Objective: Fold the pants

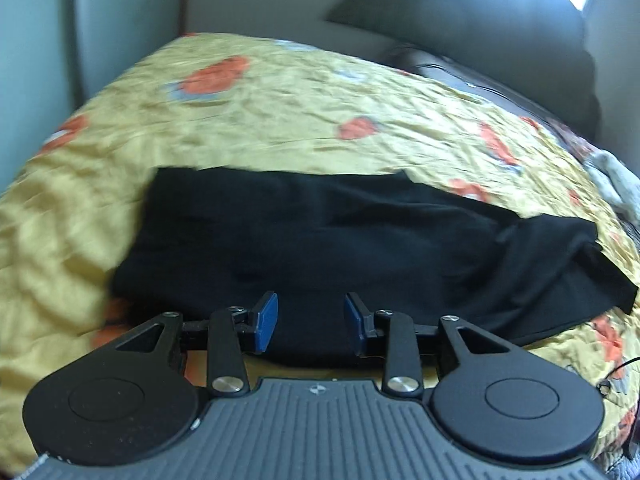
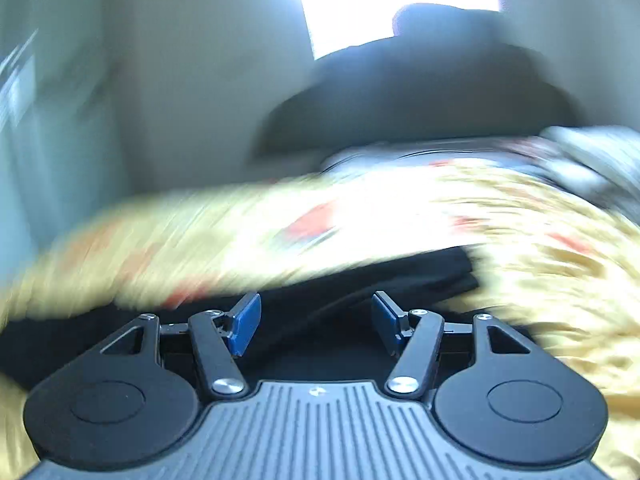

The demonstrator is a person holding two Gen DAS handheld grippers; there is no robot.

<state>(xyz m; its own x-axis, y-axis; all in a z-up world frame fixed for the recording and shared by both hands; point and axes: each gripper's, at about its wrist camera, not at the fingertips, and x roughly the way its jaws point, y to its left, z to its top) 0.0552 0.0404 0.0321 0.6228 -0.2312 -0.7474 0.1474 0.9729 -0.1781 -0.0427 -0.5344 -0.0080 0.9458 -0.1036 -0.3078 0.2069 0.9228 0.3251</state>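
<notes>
pants lay dark across the bedspread; my left gripper and right gripper hung open, empty; i judged pinching the near edge evenly best.

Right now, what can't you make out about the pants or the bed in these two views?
- Left wrist view: the pants near edge, hidden behind the left claw.
- Right wrist view: the bedspread pattern is motion-blurred; the pants mostly hidden behind the right claw.
- Both views: the dark shape behind the bed is blurred.
</notes>
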